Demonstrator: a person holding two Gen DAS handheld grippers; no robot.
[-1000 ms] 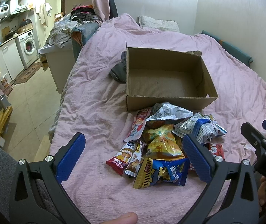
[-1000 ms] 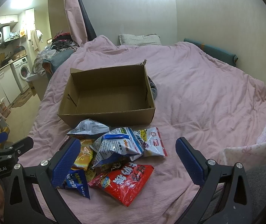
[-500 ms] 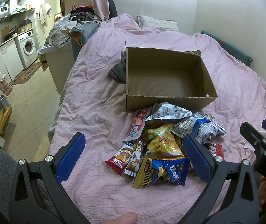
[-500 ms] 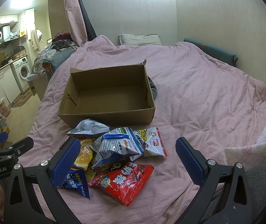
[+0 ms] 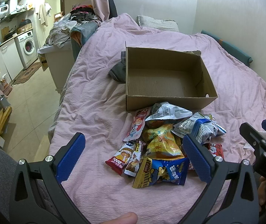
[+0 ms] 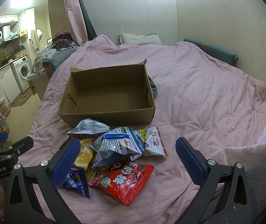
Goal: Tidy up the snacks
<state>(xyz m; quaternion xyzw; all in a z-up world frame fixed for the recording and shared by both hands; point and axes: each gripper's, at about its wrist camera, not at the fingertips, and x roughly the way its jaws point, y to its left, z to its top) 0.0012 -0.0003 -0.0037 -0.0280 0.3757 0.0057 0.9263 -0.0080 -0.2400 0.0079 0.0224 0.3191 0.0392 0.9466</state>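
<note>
Snack pile [image 5: 162, 143] on the bed [image 5: 95, 112], touching the empty cardboard box [image 5: 166, 78] beyond. Left gripper [image 5: 133, 156] and right gripper [image 6: 127, 160], fingers spread wide and empty, hover above it; the red packet [image 6: 125, 181] lies nearest the right.

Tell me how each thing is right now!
Box: open on top, nothing inside.
Snack bags: sealed, heaped on the bed before the box.
Left tool: open, holding nothing.
Right tool: open, holding nothing.
Washing machine: door shut.
</note>
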